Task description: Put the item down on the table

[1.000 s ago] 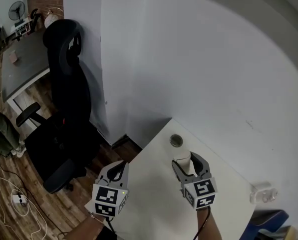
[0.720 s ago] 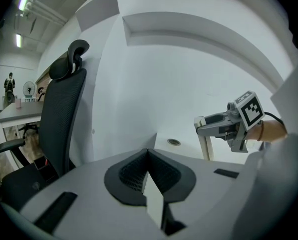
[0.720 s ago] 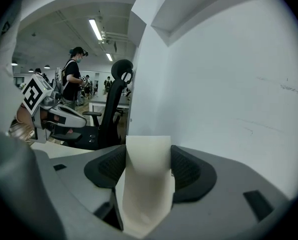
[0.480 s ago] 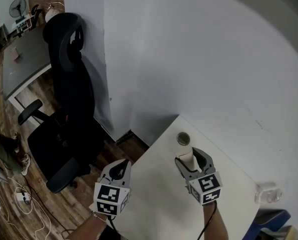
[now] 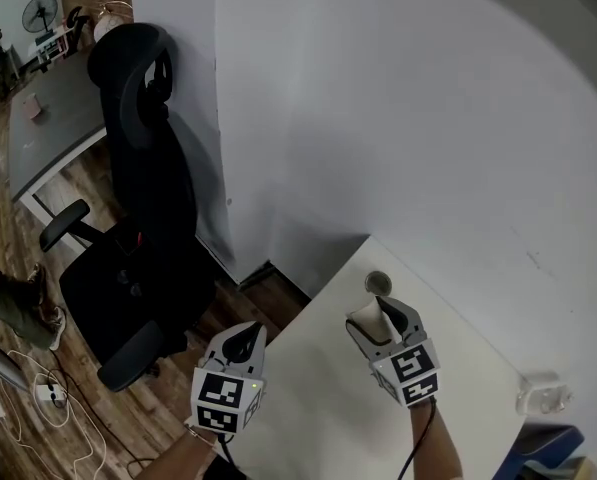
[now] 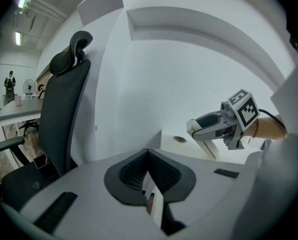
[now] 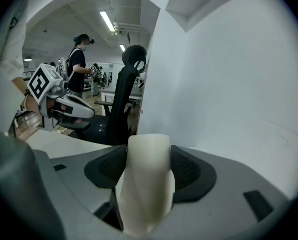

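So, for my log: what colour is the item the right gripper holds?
The item is plain cream-white, clearest in the right gripper view.

Two grippers, one of everything else.
One left gripper [image 5: 240,342], one right gripper [image 5: 375,315]; one cream tube [image 7: 146,179] between the right jaws, one table [image 5: 313,403] beneath, one grommet [image 5: 377,284] just beyond, one office chair [image 5: 143,218] past the left jaws.

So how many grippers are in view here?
2: the left gripper, shut and empty, at the table's left edge; the right gripper, shut on a cream tube above it.
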Available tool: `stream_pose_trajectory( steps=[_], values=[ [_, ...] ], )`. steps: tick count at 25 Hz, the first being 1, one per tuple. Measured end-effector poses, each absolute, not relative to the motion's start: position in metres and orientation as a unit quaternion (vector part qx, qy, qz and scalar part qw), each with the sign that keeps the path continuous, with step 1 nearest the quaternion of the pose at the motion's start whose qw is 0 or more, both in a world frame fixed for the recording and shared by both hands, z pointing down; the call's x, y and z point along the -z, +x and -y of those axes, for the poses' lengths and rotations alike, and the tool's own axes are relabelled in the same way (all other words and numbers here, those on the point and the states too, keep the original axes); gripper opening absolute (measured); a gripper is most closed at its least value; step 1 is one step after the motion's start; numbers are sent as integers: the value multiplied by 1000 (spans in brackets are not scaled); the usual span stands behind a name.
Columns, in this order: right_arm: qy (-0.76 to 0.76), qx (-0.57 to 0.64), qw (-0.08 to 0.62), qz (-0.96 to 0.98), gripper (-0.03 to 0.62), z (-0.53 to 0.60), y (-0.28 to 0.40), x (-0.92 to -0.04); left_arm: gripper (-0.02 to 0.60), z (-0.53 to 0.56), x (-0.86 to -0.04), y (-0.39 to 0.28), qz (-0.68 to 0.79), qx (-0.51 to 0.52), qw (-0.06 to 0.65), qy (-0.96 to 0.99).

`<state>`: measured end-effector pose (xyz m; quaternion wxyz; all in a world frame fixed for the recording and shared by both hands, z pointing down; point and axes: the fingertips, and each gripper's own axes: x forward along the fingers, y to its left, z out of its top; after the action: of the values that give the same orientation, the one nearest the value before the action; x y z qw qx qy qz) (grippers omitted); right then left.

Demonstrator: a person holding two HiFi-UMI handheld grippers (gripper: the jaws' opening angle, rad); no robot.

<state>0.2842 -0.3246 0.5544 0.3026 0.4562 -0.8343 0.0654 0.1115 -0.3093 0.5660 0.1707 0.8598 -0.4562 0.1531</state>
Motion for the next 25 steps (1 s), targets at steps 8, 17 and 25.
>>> stream_pose_trajectory(
  steps=[8, 17, 25],
  values=[
    [429, -72, 330, 838, 293, 334, 274, -575, 15, 314, -576, 104, 458, -160, 182, 855],
    [397, -80, 358, 841, 293, 339, 265, -597, 15, 317, -587, 97, 460, -165, 196, 850],
    [374, -85, 380, 842, 291, 340, 262, -610, 15, 319, -596, 89, 466, -168, 203, 845]
  ],
)
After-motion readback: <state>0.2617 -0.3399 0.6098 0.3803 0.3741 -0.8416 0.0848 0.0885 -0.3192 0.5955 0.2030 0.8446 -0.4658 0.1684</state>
